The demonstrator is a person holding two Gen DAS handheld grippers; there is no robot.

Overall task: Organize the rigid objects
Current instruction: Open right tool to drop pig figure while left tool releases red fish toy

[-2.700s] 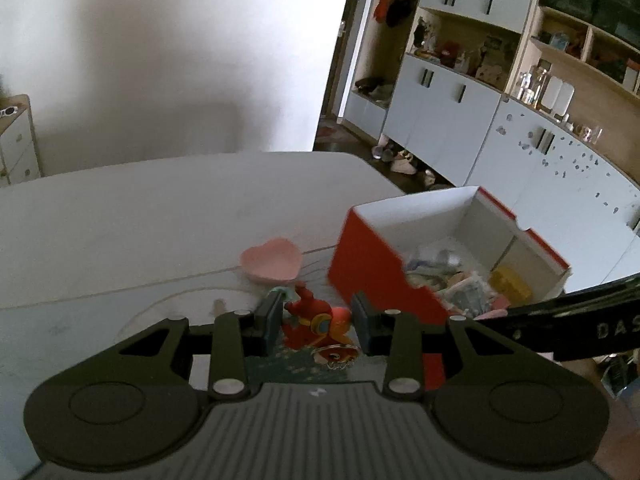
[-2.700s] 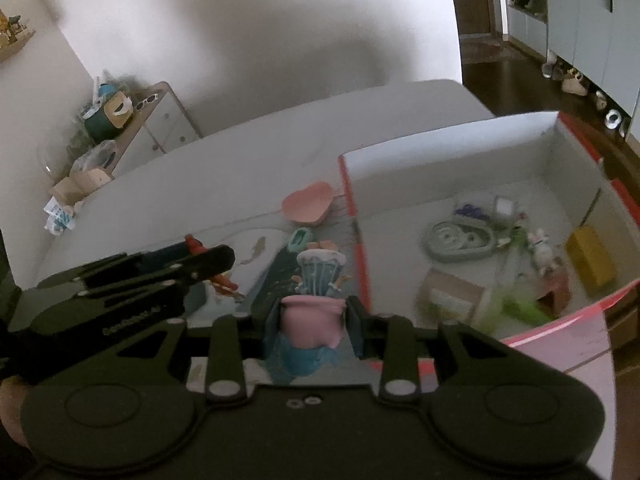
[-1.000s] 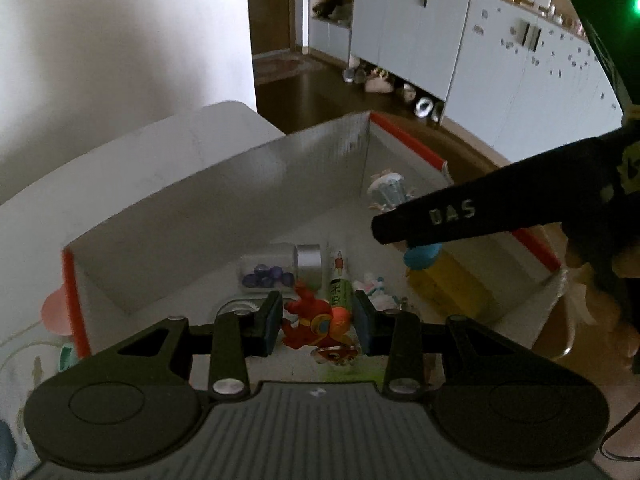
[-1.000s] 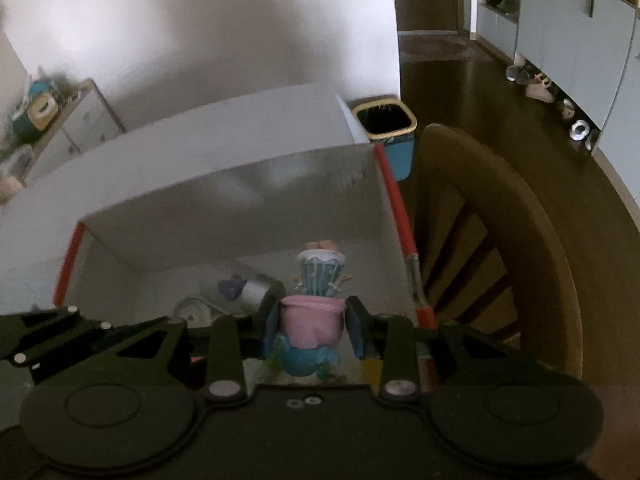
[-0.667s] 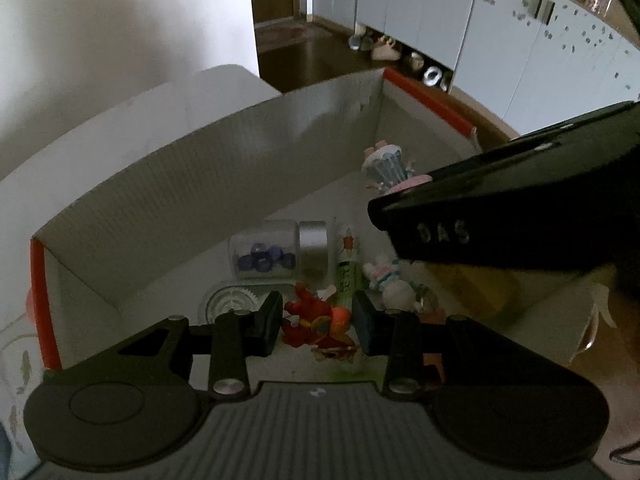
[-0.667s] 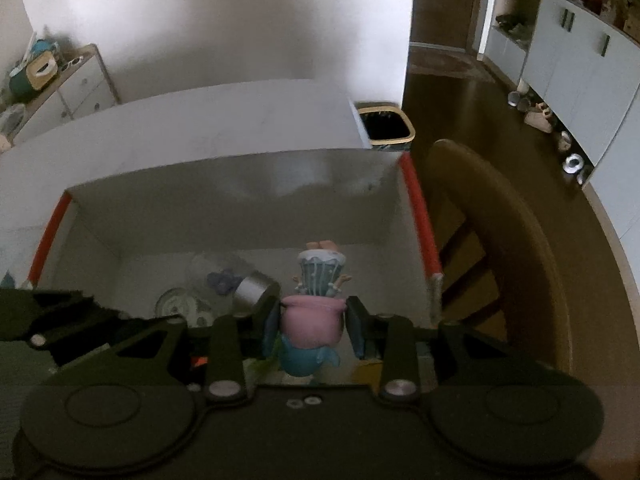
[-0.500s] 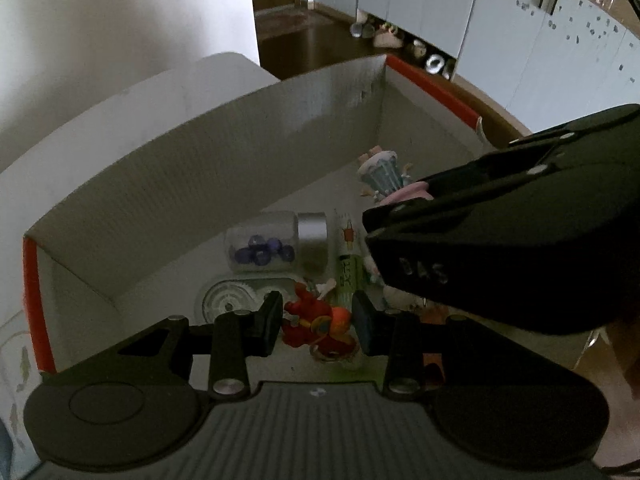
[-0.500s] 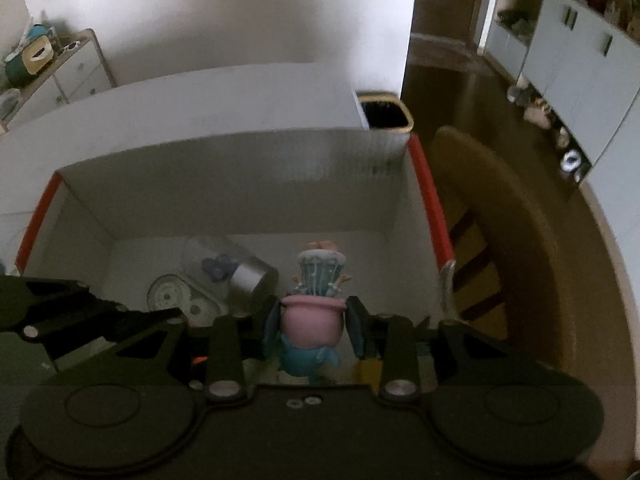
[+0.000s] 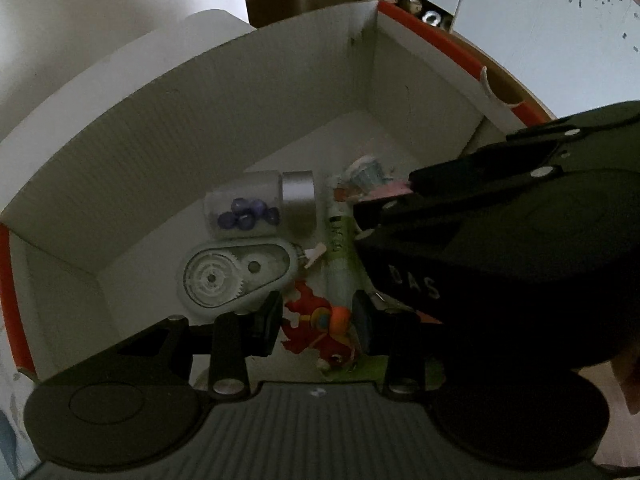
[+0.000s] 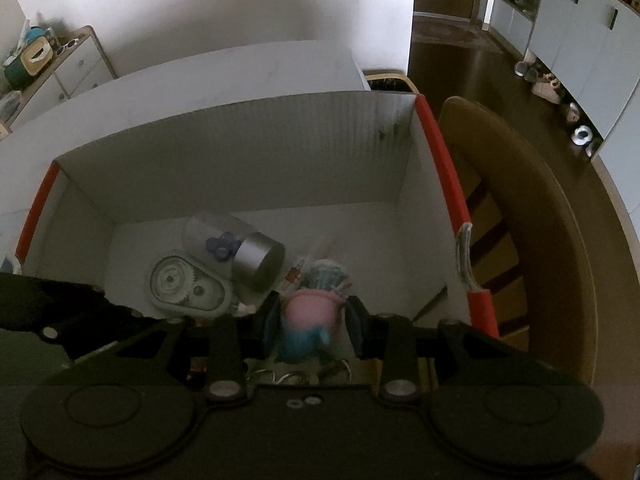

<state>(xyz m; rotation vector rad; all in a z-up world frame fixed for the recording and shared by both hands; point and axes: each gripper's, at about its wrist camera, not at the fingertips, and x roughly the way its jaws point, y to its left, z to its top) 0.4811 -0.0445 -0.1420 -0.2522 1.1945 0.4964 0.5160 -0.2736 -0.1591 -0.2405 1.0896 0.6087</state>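
Grippers clench glossy figurines, red one (image 9: 316, 326) left, pink-and-blue one (image 10: 310, 318) right, above ribbed cardboard box (image 10: 248, 140).

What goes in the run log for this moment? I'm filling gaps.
left gripper: shut on red toy | right gripper: shut on pink toy | both over box | jar inside
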